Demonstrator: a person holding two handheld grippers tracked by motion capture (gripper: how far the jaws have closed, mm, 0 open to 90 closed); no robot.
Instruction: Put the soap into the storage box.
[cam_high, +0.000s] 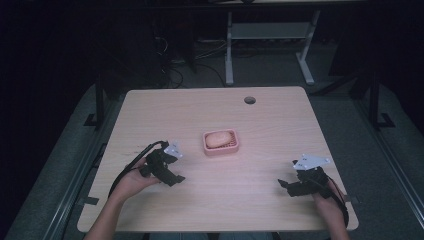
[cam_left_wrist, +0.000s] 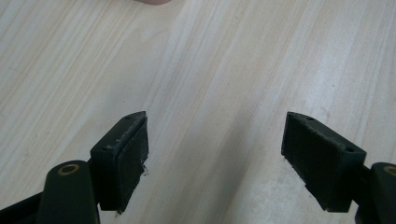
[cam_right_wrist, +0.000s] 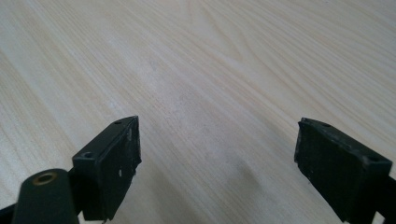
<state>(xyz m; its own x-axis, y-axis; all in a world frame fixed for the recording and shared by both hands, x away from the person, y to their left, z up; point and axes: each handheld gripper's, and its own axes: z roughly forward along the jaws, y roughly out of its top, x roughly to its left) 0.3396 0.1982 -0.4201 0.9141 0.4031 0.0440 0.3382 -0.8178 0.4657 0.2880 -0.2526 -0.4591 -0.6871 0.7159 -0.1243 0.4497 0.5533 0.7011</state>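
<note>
A pink soap dish (cam_high: 235, 146) sits near the middle of the wooden table (cam_high: 270, 120), with a pale peach bar of soap (cam_high: 217, 139) lying in it. My left gripper (cam_high: 176, 176) rests low over the table to the dish's front left, held by a hand, and it is open with nothing between its jaws. In the left gripper view the gripper (cam_left_wrist: 215, 154) stands wide over bare wood, and a pink edge of the dish (cam_left_wrist: 152, 2) peeks in at the top. My right gripper (cam_high: 285, 186) is at the front right, open and empty, seen wide apart (cam_right_wrist: 217, 163) over wood.
A round cable hole (cam_high: 249, 100) is in the table near its far edge. Beyond the table stand a white desk frame (cam_high: 229, 50) and dark floor with cables. Both forearms come in from the table's front edge.
</note>
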